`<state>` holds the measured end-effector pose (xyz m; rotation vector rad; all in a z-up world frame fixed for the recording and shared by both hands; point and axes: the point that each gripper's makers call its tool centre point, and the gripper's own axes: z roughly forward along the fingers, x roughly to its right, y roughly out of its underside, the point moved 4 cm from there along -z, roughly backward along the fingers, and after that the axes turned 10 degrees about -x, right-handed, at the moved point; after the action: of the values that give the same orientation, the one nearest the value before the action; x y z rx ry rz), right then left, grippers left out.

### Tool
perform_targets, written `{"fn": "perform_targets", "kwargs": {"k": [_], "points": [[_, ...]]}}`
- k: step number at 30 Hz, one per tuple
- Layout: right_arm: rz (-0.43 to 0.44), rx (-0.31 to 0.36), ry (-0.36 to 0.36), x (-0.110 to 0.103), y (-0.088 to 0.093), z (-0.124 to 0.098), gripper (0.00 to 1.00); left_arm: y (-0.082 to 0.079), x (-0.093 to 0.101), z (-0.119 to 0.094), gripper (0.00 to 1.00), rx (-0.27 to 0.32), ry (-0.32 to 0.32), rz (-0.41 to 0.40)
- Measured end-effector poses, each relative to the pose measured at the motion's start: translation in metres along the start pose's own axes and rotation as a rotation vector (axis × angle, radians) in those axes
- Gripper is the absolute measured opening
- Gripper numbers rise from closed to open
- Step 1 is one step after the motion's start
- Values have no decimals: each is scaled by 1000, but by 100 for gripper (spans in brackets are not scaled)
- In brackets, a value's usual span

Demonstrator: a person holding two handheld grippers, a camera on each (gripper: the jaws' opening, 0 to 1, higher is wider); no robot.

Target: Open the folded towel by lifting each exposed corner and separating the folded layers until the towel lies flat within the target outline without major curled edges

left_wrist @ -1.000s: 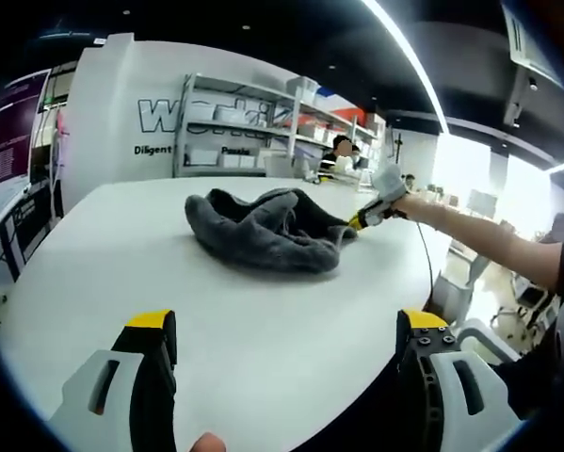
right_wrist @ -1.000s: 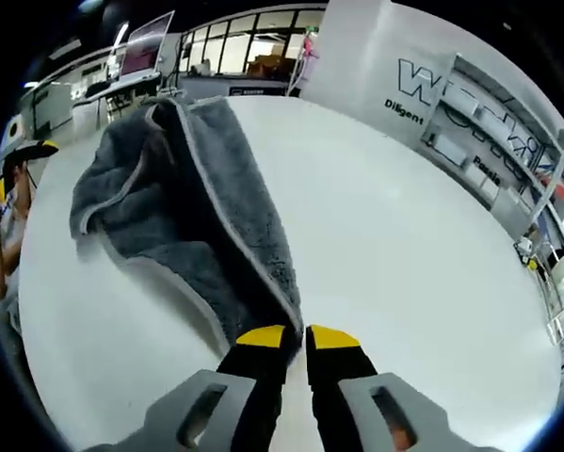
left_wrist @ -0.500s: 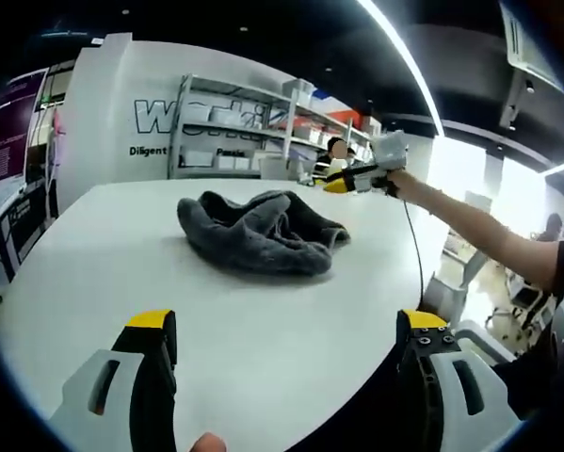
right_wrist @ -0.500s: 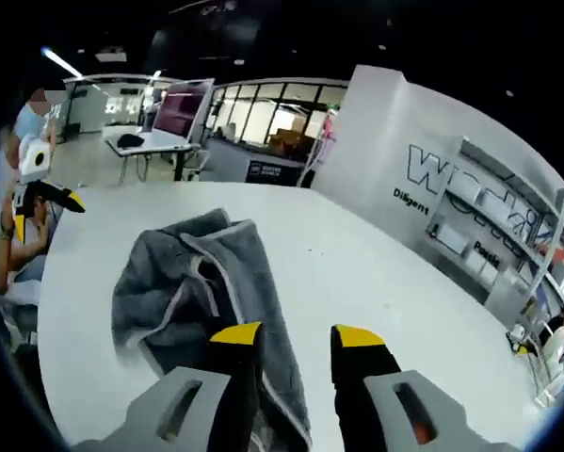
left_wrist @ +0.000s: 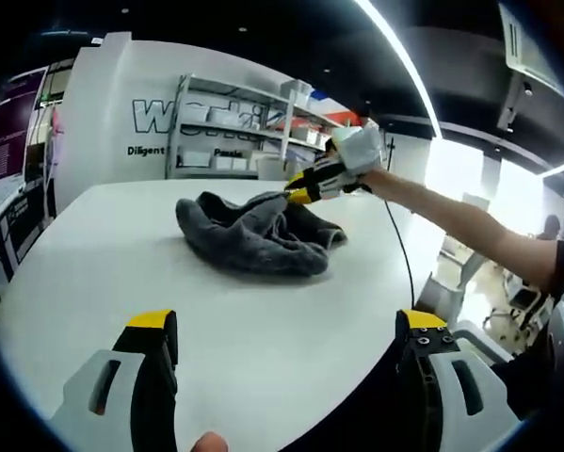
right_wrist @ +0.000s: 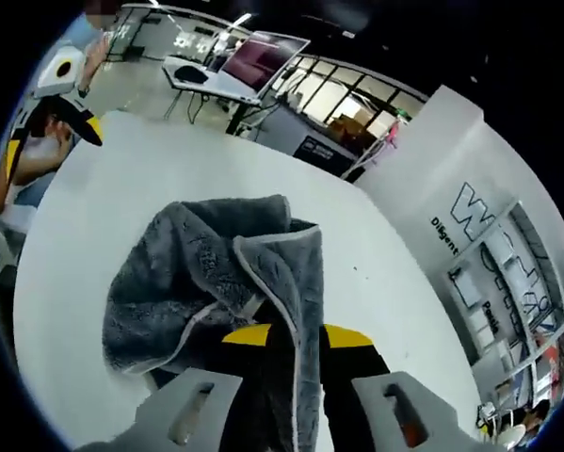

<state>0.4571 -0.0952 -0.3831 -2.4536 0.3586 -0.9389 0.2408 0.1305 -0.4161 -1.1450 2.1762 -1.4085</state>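
Observation:
A grey towel [left_wrist: 253,237] lies crumpled in a heap on the round white table [left_wrist: 93,254], its layers folded over each other. In the left gripper view my left gripper [left_wrist: 287,325] is open near the table's front edge, well short of the towel, nothing between its jaws. My right gripper [left_wrist: 300,191] reaches in from the right on a person's outstretched arm, tips over the heap's top. In the right gripper view my right gripper [right_wrist: 298,335] is open, its jaws either side of a pale-edged towel fold [right_wrist: 296,273]. The left gripper [right_wrist: 74,118] shows far off at upper left.
Bare white tabletop [right_wrist: 385,301] surrounds the towel on all sides. Beyond the table stand a shelving rack [left_wrist: 234,141] against a lettered wall, and desks with a monitor [right_wrist: 263,61]. The person's arm [left_wrist: 470,231] crosses above the table's right edge.
My right gripper let go of the towel corner, rose off the table, then came back down over the middle of the heap. The left gripper stayed where it was.

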Motion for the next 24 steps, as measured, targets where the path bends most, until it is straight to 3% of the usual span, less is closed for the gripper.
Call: {"fn": "perform_targets", "kwargs": {"k": [3,7,15,24], "points": [[-27,24,-4,-2,-8,2,0,0,0,-1,94,3,2,-1],[-14,9,21,4,-5,1,0,0,-2,-1,94,5,2,-4],[183,-33,233,63,35,-23,0,0,0,-2,94,6,2,-2],[295,-91,346,102,74,-42,0,1,5,1,94,1,7,1]]}}
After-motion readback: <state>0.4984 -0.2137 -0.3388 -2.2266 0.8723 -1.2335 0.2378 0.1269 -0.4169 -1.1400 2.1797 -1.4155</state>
